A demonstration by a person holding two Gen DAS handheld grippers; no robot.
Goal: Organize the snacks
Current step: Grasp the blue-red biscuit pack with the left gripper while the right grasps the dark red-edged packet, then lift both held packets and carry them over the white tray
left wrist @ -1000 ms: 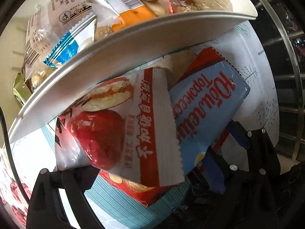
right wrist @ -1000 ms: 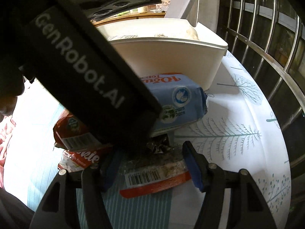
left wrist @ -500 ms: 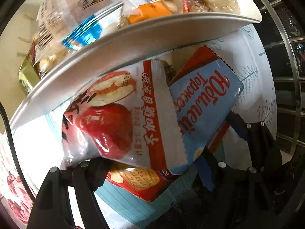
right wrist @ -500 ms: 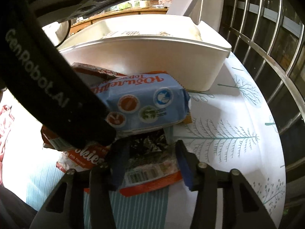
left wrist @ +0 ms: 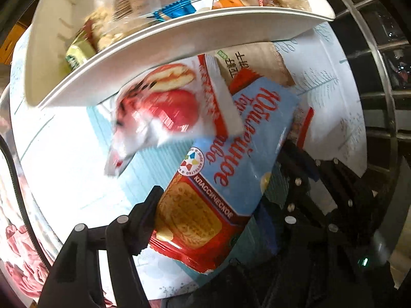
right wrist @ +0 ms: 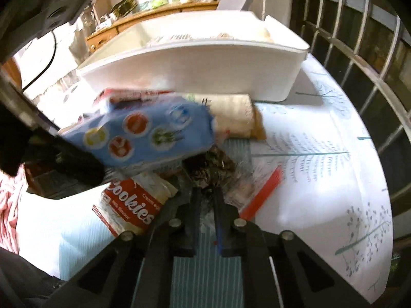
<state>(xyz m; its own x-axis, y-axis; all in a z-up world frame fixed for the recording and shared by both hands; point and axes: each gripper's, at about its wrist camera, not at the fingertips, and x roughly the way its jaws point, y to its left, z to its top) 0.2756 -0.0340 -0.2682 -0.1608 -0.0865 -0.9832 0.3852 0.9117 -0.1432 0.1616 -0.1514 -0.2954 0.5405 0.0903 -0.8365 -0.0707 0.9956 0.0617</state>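
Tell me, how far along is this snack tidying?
Partly done. The white bin already holds several packets. In hand: the left gripper is closing around the blue biscuit pack, and the right gripper is closing on the crinkly clear-wrapped snack. Left on the table: the apple-picture packet, the beige packet and the Cookies pack.

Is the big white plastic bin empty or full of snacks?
Not empty. The big white plastic bin holds several snack packets, showing above its rim.
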